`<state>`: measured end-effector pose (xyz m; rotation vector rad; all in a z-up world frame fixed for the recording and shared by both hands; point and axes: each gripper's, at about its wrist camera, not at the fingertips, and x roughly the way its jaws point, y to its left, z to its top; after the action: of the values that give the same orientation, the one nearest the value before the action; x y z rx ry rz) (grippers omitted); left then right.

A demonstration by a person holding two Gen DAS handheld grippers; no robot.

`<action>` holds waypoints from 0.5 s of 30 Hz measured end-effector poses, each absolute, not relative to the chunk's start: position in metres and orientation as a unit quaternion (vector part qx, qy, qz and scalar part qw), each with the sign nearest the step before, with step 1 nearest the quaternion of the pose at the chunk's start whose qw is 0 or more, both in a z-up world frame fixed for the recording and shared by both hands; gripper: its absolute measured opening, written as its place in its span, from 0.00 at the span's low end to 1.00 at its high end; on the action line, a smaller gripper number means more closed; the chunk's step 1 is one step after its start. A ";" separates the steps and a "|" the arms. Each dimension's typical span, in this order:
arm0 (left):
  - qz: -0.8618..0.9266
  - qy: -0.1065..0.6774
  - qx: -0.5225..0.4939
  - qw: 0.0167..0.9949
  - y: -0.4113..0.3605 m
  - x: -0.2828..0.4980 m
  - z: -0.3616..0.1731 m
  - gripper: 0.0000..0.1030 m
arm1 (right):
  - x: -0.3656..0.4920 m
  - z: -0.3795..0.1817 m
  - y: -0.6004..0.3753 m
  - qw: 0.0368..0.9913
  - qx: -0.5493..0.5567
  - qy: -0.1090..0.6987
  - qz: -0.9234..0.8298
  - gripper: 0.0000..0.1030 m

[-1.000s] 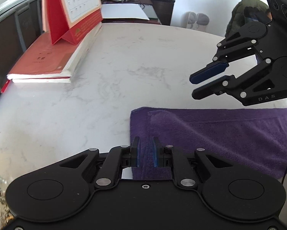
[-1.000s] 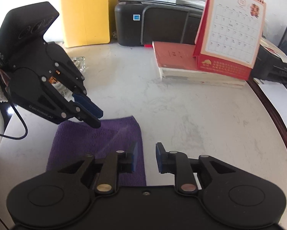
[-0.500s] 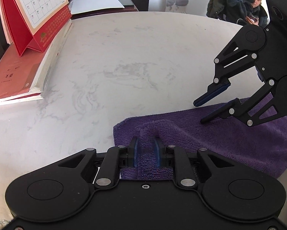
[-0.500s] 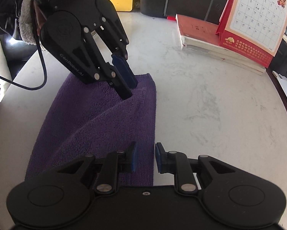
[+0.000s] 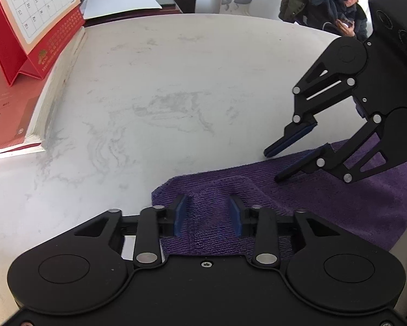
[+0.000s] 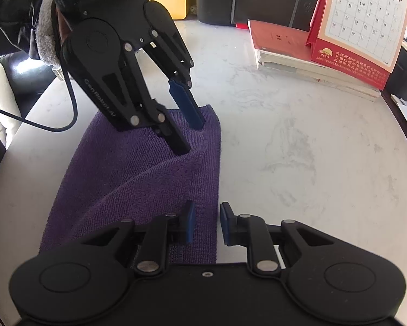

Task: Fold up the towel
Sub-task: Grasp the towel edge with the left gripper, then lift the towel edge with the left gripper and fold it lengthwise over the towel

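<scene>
Left gripper (image 5: 208,215) released, jaws just opened, astride raised ridge at towel (image 5: 352,203) corner. Right gripper (image 6: 207,224) narrowly parted, straddling towel edge, not pinching. Towel flat on surface (image 5: 162,95), near calendar (image 6: 363,24). Judged light, limp, non-slip; take hold at corners.

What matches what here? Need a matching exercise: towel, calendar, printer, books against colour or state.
1 towel
2 calendar
3 printer
4 books

A black, at the back
B purple, lying on the table
C red and white, standing upright
D stacked flat, red cover on top

Pairs: 1-B, 2-C, 3-A, 4-D
</scene>
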<state>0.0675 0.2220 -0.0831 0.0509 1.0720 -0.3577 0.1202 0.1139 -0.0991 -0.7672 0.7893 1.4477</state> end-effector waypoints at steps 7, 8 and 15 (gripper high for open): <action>-0.167 0.508 0.027 0.845 0.223 0.070 -0.084 0.32 | 0.121 -0.100 0.113 0.614 -0.332 0.342 0.629 0.17; -0.163 0.509 0.028 0.845 0.224 0.070 -0.084 0.29 | 0.121 -0.100 0.113 0.614 -0.332 0.342 0.629 0.17; -0.154 0.514 0.026 0.844 0.229 0.072 -0.084 0.05 | 0.122 -0.100 0.114 0.609 -0.336 0.340 0.633 0.17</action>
<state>0.0723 0.2295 -0.0838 0.0539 1.0844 -0.3244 0.1222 0.1143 -0.1001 -0.7756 0.7851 1.4617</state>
